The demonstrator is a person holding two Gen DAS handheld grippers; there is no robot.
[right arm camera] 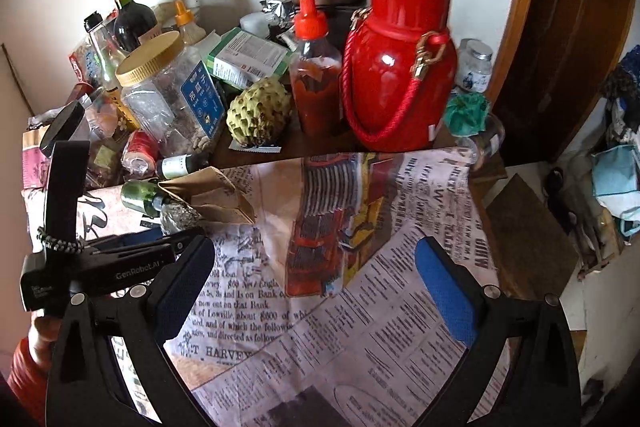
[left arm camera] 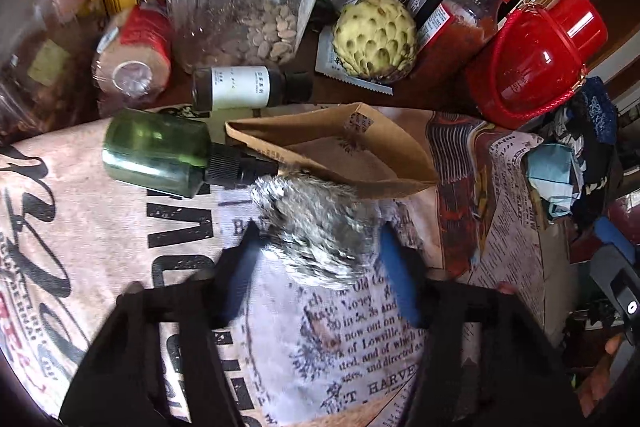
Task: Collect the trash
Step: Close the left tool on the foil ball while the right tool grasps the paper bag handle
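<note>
The left gripper (left arm camera: pixel 316 267) is down over the crumpled foil ball (left arm camera: pixel 316 231) on the newspaper-print cloth (left arm camera: pixel 352 347), blue pads (left arm camera: pixel 394 267) on either side, jaws about halfway apart; whether they actually press it cannot be told. The ball sits just beside a brown paper bag (left arm camera: pixel 340 151) and a green bottle (left arm camera: pixel 156 151). The right gripper (right arm camera: pixel 316 291) hangs wide open over bare cloth, holding nothing.
</note>
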